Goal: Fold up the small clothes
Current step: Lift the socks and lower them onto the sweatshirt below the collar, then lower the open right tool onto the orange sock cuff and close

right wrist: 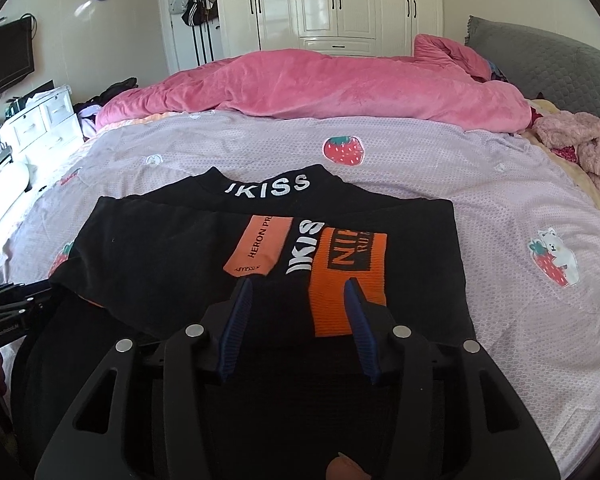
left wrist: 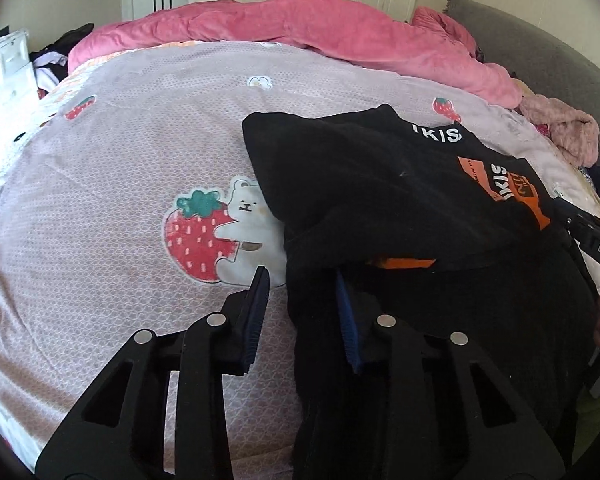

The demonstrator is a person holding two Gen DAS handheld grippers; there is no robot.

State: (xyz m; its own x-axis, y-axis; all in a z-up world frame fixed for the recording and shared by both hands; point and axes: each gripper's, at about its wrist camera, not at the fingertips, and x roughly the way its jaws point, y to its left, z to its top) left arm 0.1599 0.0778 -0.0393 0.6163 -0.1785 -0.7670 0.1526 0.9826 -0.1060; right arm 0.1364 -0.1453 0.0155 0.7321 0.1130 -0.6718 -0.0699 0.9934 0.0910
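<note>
A black top [right wrist: 160, 248] with white "JKISS" lettering and orange patches [right wrist: 348, 280] lies partly folded on the strawberry-print bedsheet [right wrist: 500, 208]. My right gripper [right wrist: 298, 282] hovers open over its near middle, with nothing pinched between the blue pads. In the left wrist view the top [left wrist: 380, 184] fills the right half. My left gripper [left wrist: 300, 276] straddles its left edge. The right finger [left wrist: 346, 312] is tucked under a fold of cloth, while the left finger [left wrist: 260, 292] stands clear over the sheet [left wrist: 120, 200], so a gap remains. Each gripper shows at the edge of the other's view.
A pink quilt [right wrist: 320, 88] is bunched across the far side of the bed. A fluffy pink garment [right wrist: 588, 148] lies at the right, by a grey headboard [right wrist: 540, 60]. White drawers [right wrist: 40, 120] stand left of the bed, a wardrobe [right wrist: 340, 0] behind.
</note>
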